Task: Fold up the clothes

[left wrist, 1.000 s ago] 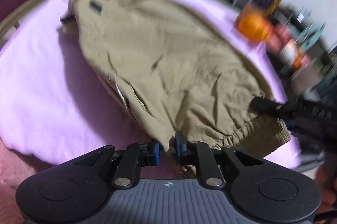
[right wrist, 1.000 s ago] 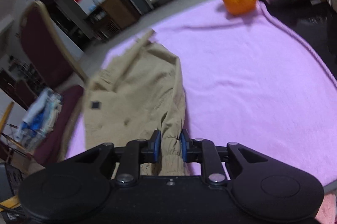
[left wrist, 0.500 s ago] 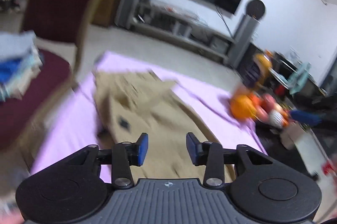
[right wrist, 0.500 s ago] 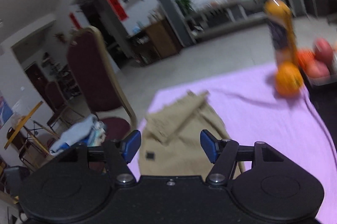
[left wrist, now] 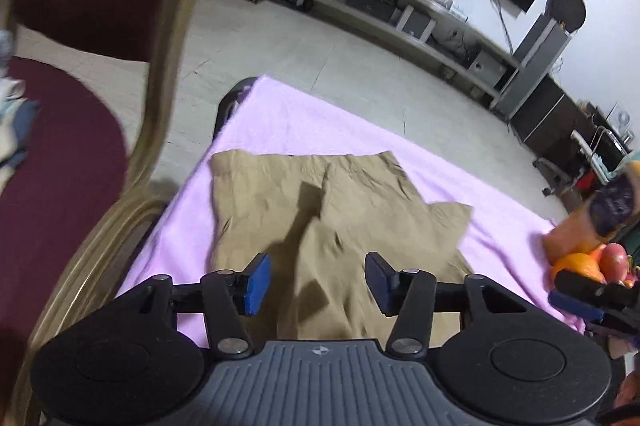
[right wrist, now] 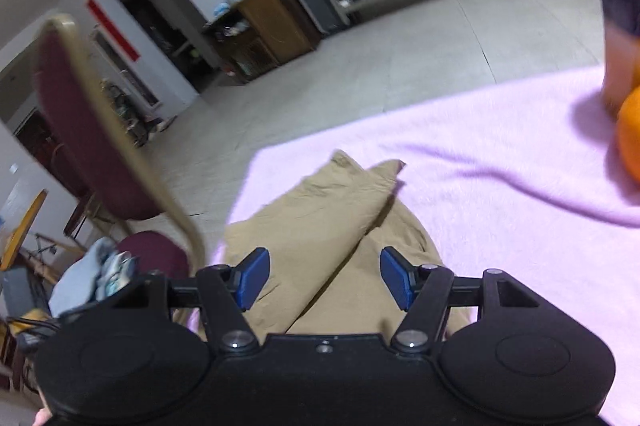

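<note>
A pair of khaki trousers (left wrist: 320, 210) lies folded on the purple cloth (left wrist: 304, 122) that covers the table. It also shows in the right wrist view (right wrist: 320, 226), with one folded layer lying slantwise over the other. My left gripper (left wrist: 316, 282) is open and empty, raised above the near part of the trousers. My right gripper (right wrist: 325, 280) is open and empty, also above the near part. The right gripper's fingers (left wrist: 580, 290) show at the right edge of the left wrist view.
A maroon chair (left wrist: 80, 26) with a gold frame stands close at the left, with folded clothes (right wrist: 92, 278) on its seat. An orange (left wrist: 576, 266), other fruit and a juice bottle (left wrist: 596, 222) stand at the table's right. The floor lies beyond the far edge.
Both grippers were shut on the trousers' cuff edge a second ago. They let go, opened and lifted away. The trousers now lie folded over.
</note>
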`<action>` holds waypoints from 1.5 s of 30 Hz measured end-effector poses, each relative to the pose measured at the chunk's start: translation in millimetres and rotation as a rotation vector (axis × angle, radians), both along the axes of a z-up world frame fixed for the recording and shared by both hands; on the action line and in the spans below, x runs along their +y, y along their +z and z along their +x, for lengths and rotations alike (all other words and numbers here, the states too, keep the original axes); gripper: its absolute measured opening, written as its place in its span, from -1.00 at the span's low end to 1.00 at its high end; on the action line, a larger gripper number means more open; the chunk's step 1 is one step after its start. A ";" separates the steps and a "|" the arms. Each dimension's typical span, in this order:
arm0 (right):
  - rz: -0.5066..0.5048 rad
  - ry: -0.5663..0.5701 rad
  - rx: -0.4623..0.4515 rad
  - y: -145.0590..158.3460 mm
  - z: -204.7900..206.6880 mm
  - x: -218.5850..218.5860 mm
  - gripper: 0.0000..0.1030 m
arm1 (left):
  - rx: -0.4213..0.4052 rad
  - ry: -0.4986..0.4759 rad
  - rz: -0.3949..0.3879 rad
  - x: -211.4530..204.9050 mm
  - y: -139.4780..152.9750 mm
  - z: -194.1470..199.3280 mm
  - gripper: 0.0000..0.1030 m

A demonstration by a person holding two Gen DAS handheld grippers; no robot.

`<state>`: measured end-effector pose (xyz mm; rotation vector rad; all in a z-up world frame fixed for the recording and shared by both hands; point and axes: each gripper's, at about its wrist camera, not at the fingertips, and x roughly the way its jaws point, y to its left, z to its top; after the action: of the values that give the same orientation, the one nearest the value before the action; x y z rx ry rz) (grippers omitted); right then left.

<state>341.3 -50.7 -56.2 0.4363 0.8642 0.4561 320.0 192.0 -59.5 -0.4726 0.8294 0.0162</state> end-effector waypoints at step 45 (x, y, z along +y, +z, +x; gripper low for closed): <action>-0.405 0.028 -0.182 -35.1 50.3 50.7 -0.63 | 0.054 0.153 0.299 -2.6 -48.5 23.3 -0.26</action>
<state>391.5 0.0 -91.3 0.0099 0.7627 0.3297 343.3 189.3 -108.1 -0.2533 0.8255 0.2913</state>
